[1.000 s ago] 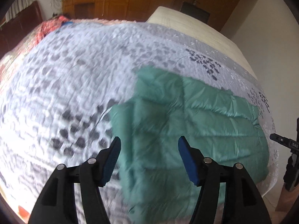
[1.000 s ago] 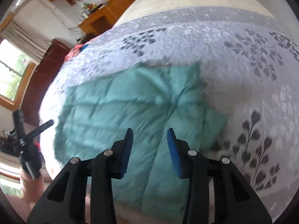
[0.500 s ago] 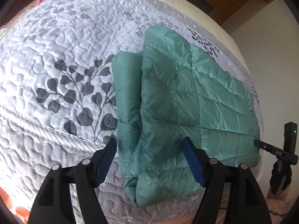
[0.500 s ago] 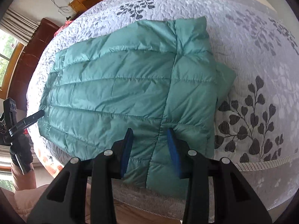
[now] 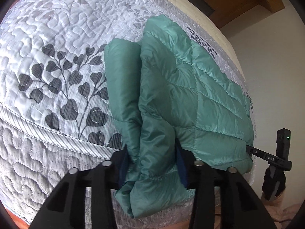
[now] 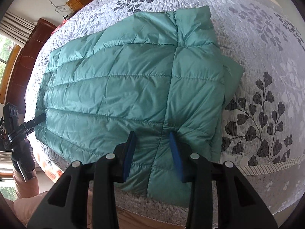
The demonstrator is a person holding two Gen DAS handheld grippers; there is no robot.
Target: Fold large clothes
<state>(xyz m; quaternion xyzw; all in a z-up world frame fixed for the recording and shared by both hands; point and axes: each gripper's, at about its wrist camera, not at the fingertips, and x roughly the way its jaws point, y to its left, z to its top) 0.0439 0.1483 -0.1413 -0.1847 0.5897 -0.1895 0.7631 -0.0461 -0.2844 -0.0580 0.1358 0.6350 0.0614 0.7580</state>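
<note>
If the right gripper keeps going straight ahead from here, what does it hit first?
The green puffer jacket: the right gripper already has its near edge between the fingers, so it would only push deeper into the padding, with the bed's quilt beyond.

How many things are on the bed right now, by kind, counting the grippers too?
Green quilted jackets: 1, the green jacket, partly folded, near the bed's front edge
Grey leaf-print quilts: 1, the quilt under it
Grippers: 2, the left gripper and the right gripper, each with jaws around the jacket's near edge
Total: 4
</note>
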